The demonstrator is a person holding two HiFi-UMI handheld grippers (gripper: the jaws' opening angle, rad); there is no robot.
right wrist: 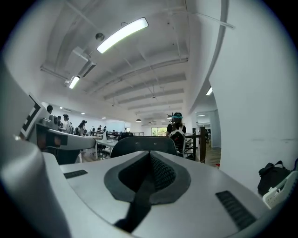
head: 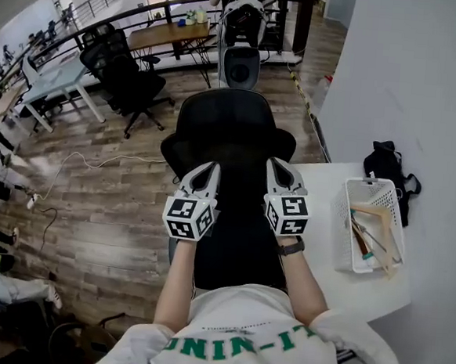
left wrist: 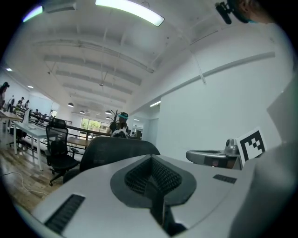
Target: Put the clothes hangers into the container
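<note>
Only the head view catches the wooden hangers (head: 375,212), lying in the white perforated basket (head: 341,225) at 3 o'clock. Left gripper (head: 207,170) and right gripper (head: 279,167) are both pinched together, empty, over a black mesh chair (head: 233,123).

The person wears a white short-sleeved shirt (head: 240,327) with green block lettering across it, at the bottom centre of the head view. A dark watch (head: 290,247) bands the right wrist. The left tool (head: 210,170) and the right tool (head: 279,166) have smooth pale grey shells that taper to rounded tips, with black inset panels. Each carries a white marker cube (head: 187,217) printed with black squares. In the gripper views the inner pads (right wrist: 158,169) are dark and ribbed, and small black ribbed strips sit in the grey shells.
</note>
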